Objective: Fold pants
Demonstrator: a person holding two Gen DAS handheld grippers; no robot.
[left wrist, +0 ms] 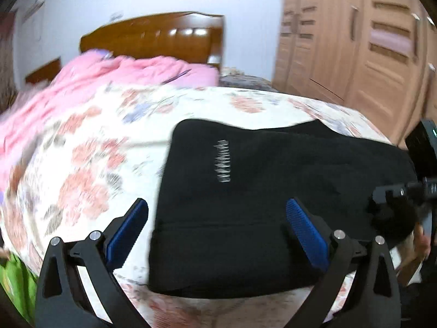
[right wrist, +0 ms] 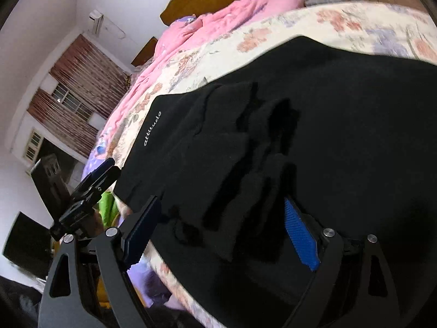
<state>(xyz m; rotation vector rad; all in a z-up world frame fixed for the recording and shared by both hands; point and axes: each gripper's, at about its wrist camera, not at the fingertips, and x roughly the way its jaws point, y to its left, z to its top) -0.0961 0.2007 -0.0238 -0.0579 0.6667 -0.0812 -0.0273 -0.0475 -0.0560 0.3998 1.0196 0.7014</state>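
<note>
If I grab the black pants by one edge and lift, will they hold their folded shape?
Probably not. The black pants look like soft knit, rumpled into loose folds near the right gripper, so they should droop and unfold. They lie on a soft floral bedspread, so pushing may bunch them rather than slide them.

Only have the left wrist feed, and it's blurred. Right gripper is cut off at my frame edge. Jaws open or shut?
Observer: Open. The right gripper has its jaws spread either side of a bunched fold of the black pants.
Operator: White print on the pants is smeared here. Legible?
Observer: Yes. The print reads "attitude", near the pants' edge.
Operator: What's beyond the far side of the bed?
Observer: A curtained window, with an air conditioner higher on the wall.
</note>
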